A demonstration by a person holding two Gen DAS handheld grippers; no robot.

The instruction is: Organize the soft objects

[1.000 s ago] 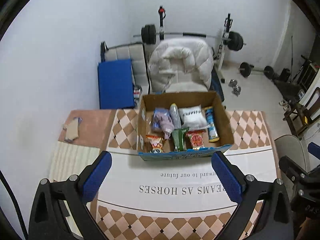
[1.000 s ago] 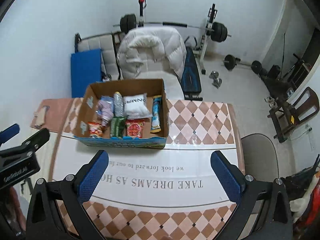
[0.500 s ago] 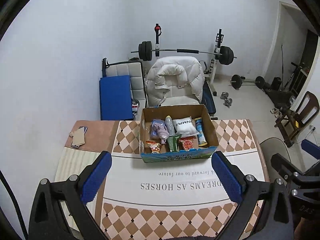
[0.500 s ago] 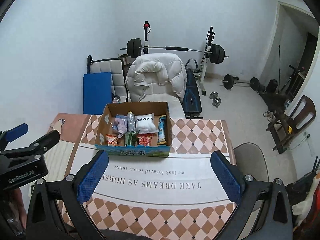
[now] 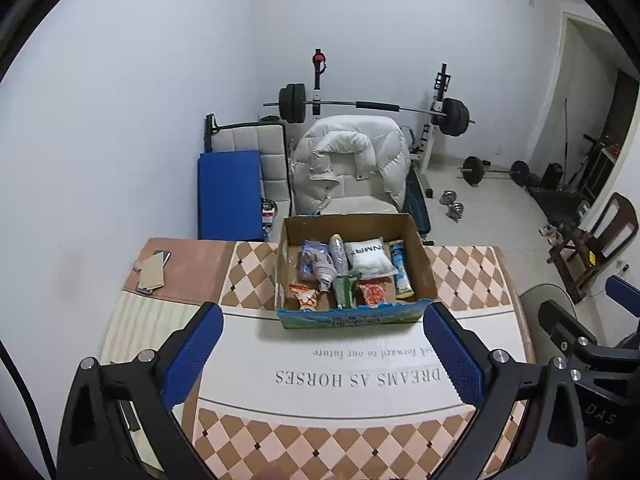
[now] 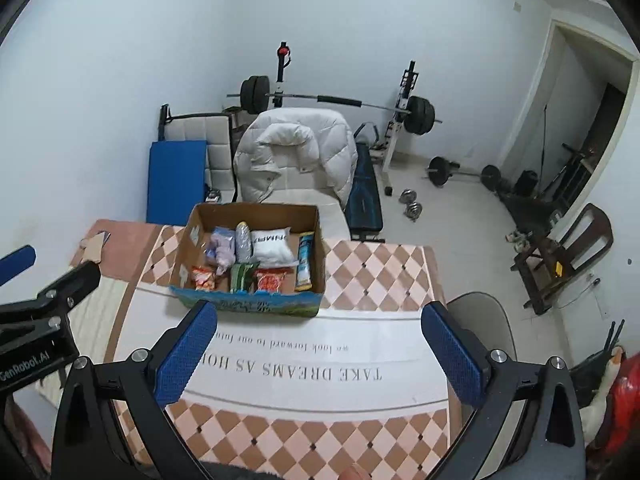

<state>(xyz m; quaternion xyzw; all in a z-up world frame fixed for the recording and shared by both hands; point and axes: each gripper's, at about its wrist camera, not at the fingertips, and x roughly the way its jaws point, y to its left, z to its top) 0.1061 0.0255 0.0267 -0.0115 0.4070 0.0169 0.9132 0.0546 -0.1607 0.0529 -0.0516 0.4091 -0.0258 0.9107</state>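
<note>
A cardboard box [image 5: 424, 264] with a blue printed front stands on the table's far half. It holds several soft packs: a white pillow pack [image 5: 367, 258], a purple bundle [image 5: 318, 266], red snack bags [image 5: 373, 292], a green pack [image 5: 344, 289] and a blue-yellow tube [image 5: 401, 268]. The box also shows in the right wrist view [image 6: 316, 236]. My left gripper [image 5: 322, 354] is open and empty, high above the table's near side. My right gripper [image 6: 320, 354] is open and empty, at about the same height.
The table [image 5: 352, 436] has a checkered cloth with a white printed band. A phone and card [image 5: 152, 270] lie at its left end. Behind stand a chair with a white jacket [image 5: 352, 164], a blue mat [image 5: 230, 194] and a barbell rack [image 5: 376, 106].
Both grippers have risen and pulled back from the box, which looks smaller and farther. Both stay open and empty.
</note>
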